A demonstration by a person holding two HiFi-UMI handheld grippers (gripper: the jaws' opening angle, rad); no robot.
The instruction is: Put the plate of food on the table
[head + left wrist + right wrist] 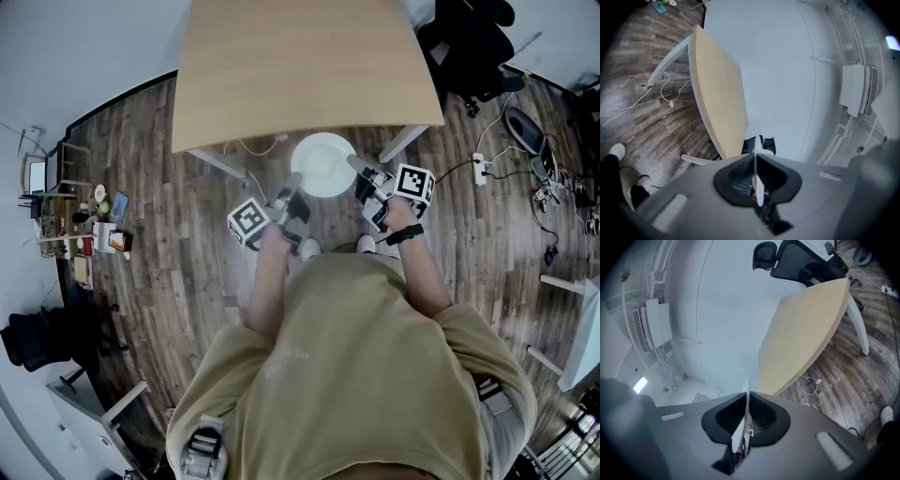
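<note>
Plate [322, 165] — round, white, seemingly glossy — thin rim clenched by left tongs [293, 181], right tongs [356, 165]

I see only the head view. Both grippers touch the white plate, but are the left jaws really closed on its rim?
Observer: Yes. In the left gripper view, the left gripper has its jaws shut on the thin rim of the plate, seen edge-on.
Operator: And the right gripper?
Observer: The same: its jaws pinch the rim edge-on.
Operator: What is beyond the table?
Observer: A pale wall with a white box-shaped unit mounted on it.
</note>
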